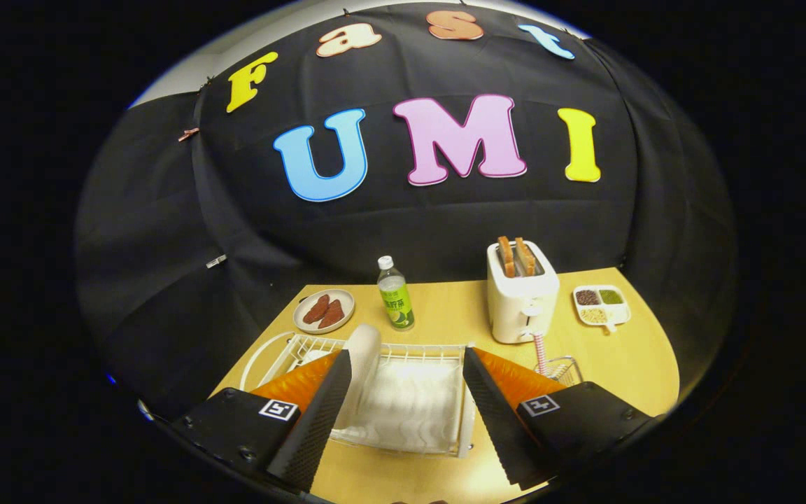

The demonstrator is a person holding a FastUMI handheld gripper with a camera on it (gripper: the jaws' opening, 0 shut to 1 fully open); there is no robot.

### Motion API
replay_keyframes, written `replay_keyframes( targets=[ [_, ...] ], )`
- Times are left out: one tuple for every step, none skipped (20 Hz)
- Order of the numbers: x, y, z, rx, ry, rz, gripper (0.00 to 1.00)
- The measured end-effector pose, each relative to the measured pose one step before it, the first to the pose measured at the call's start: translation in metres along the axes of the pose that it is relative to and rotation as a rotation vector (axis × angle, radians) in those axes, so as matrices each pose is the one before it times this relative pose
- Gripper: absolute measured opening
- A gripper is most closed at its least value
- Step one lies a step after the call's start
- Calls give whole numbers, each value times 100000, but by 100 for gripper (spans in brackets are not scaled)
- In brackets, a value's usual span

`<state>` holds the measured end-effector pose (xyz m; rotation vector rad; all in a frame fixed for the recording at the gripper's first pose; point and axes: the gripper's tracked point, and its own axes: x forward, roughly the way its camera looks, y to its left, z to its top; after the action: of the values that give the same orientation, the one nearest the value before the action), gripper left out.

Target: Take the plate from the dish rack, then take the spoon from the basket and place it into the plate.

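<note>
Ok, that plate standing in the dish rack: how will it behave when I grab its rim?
The plate looks rigid and glossy, so probably slippery between the open hand-held gripper fingers. It stands on edge in the dish rack, so a push may tip it. Likely breakable if ceramic; I can't tell.

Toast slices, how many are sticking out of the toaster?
2 toast slices, side by side in the toaster: one nearer the bottle, one nearer the divided dish. The gripper is open over the rack.

The tool (406,392) hangs wide open over the dish rack (403,413); the plate (363,364) stands on edge at eleven o'clock, beside its left finger.
</note>
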<state>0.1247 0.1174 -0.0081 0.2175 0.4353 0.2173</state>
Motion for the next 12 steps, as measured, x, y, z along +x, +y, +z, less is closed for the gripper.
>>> replay_keyframes(
  targets=[
    [1082,570,-274,78,2643,1052,99],
    [744,356,-190,-372,2432,143,99],
    [818,415,-300,-170,2992,540,99],
    [889,539,-265,352,2335,931,99],
    [791,476,-347,710,2583,541,99],
    [897,251,-379,889,2611,-175,99],
    [663,100,-458,1172,2646,-775,99],
    [838,-45,-378,1547,2941,-786,99],
    [703,84,-463,1304,3027,-588,98],
    [766,-181,-546,841,3430,-1297,97],
    [592,81,-557,1063,3024,-214,95],
    [653,211,-484,1193,2769,98,93]
  ],
)
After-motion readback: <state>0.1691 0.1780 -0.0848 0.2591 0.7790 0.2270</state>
